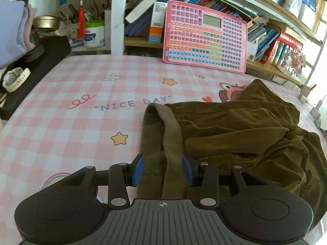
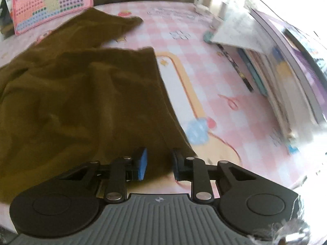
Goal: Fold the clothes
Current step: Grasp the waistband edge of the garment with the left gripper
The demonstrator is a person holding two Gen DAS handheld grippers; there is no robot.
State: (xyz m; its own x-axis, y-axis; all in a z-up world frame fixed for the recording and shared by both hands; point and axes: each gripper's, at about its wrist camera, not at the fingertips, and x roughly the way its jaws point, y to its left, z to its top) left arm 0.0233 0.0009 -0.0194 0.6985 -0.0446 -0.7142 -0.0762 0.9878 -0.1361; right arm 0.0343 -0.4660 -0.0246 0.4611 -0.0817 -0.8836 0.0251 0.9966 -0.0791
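A dark olive-brown garment (image 1: 241, 134) lies crumpled on the pink checked tablecloth (image 1: 81, 110). Its lighter waistband (image 1: 171, 134) runs toward me in the left wrist view. My left gripper (image 1: 163, 169) is open, its blue pads either side of the waistband, not closed on it. In the right wrist view the same garment (image 2: 81, 102) spreads to the left, one corner near me. My right gripper (image 2: 159, 163) is open, with the garment's near corner lying between its pads.
A pink periodic-table board (image 1: 206, 38) leans on the bookshelves at the back. A black tray (image 1: 40, 65) with a white watch (image 1: 14, 79) sits at the left. Stacked books and papers (image 2: 276, 65) line the right side of the tablecloth.
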